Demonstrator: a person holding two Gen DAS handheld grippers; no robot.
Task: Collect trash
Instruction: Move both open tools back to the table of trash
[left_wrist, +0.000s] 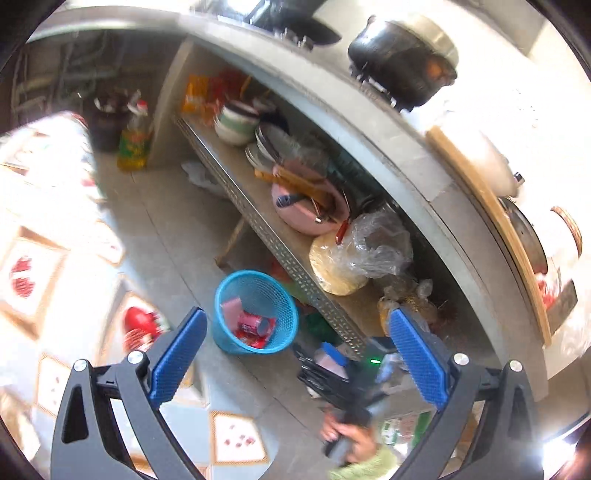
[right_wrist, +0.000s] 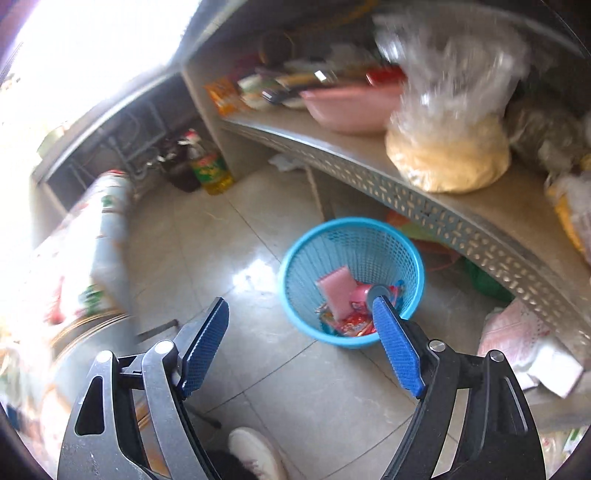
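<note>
A blue mesh basket stands on the tiled floor beside the low shelf. Inside it lie a pink packet, a pink can and red wrappers. My left gripper hangs above the floor with its blue pads wide apart and nothing between them; the basket shows just right of its left pad. My right gripper is open and empty too, with its right fingertip in front of the basket's near rim. A hand in a green sleeve grips the right tool's handle.
A shelf with a perforated metal edge carries a pink basin and a bagged yellow grain. An oil bottle stands on the floor behind. The counter above bears a black pot. A cloth-covered table lies left. A shoe is near.
</note>
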